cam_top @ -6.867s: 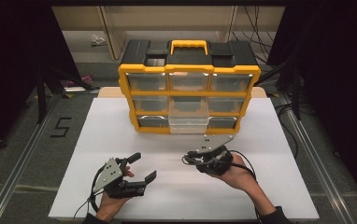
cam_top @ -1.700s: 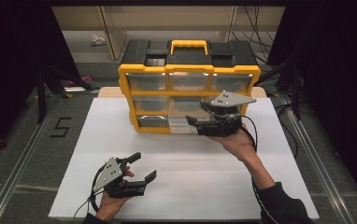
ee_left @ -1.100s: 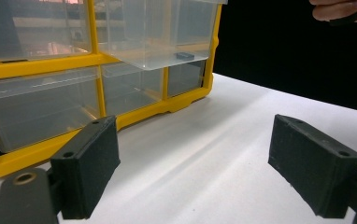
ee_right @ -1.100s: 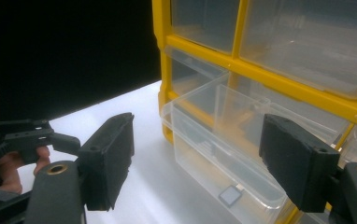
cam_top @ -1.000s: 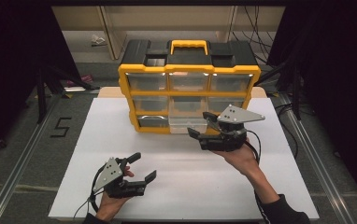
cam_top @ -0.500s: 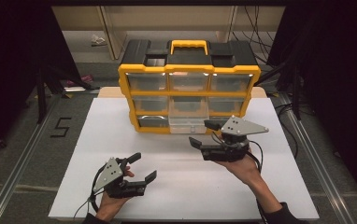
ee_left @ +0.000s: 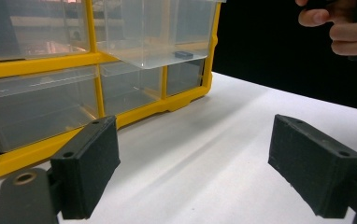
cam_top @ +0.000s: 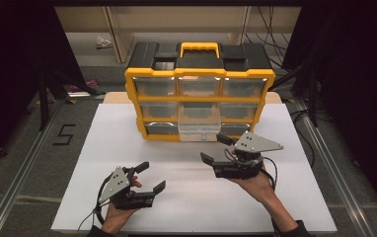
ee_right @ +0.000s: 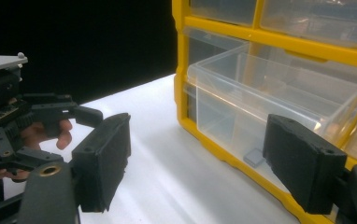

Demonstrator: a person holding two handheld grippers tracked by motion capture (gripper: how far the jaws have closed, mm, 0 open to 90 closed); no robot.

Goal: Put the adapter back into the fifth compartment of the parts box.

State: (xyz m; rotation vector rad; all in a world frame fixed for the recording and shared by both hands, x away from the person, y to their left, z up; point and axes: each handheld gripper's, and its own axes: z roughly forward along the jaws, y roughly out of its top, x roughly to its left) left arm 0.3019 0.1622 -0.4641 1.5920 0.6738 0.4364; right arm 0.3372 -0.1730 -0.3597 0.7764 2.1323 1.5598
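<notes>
In the high view, the right gripper (cam_top: 217,149) has been pulled back from the yellow drawer box (cam_top: 200,89), its jaws wide and empty, and the bottom middle drawer (cam_top: 199,132) is left pulled out; the left gripper (cam_top: 150,176) (also wide, empty) has not moved. In the left gripper view, a small dark piece (ee_left: 184,54) is seen in that drawer. In the right gripper view, it (ee_right: 254,157) lies on the drawer floor, so the opening step looks done.

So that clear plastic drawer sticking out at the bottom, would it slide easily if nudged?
Probably. The clear plastic drawer looks thin-walled and nearly empty, holding one small dark piece, so likely light. It already sits partly out of the yellow organiser box, suggesting loose runners; pulled further, it might drop free.
</notes>
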